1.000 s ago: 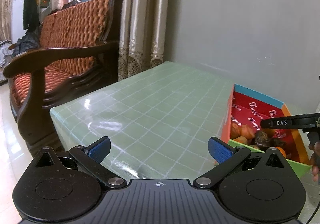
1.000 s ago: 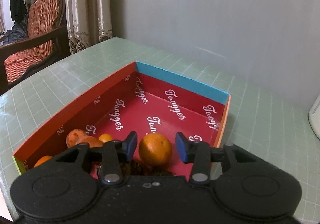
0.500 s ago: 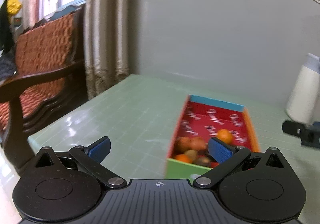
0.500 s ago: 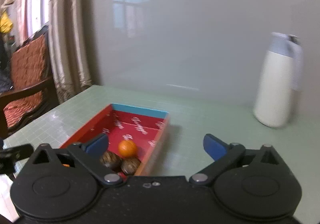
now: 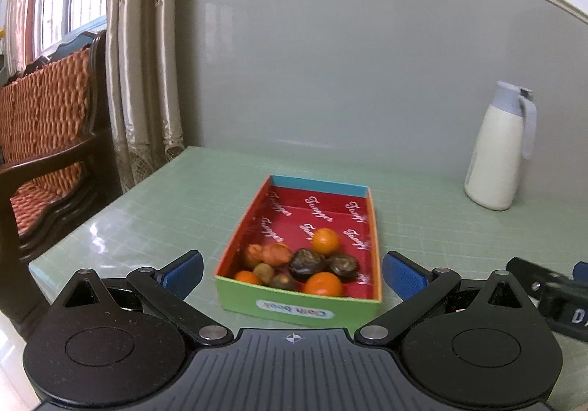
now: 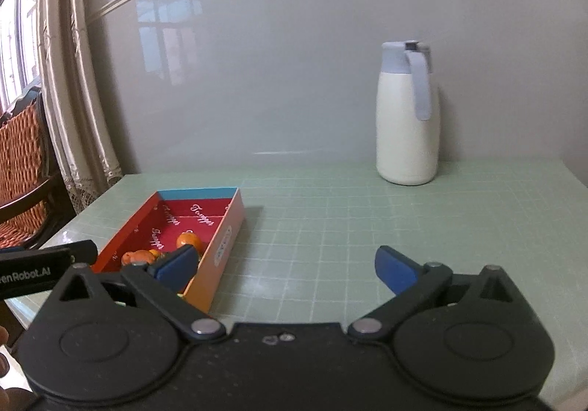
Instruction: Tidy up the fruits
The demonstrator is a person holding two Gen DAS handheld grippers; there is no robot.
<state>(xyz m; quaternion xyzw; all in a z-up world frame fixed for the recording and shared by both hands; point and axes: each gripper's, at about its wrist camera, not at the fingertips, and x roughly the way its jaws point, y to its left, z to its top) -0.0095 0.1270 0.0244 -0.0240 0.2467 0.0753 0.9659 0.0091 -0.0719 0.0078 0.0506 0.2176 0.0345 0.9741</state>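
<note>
Both grippers hang wide and empty, drawn back from the table, apparently because nothing is left to carry. The fruits sit bunched at the near end of the box, straight ahead of the left gripper and ahead-left of the right gripper.

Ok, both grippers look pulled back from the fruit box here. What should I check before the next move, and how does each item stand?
1. Left gripper open and holding nothing: ok.
2. Right gripper open and holding nothing: ok.
3. Fruit inside the box: ok; oranges such as the far orange and dark fruits all lie within its walls.
4. Fruit sorted by kind: not ok; they sit mixed at the near end.
5. Box flat on the table: ok.
6. White jug away from the box: ok, upright near the wall.
</note>
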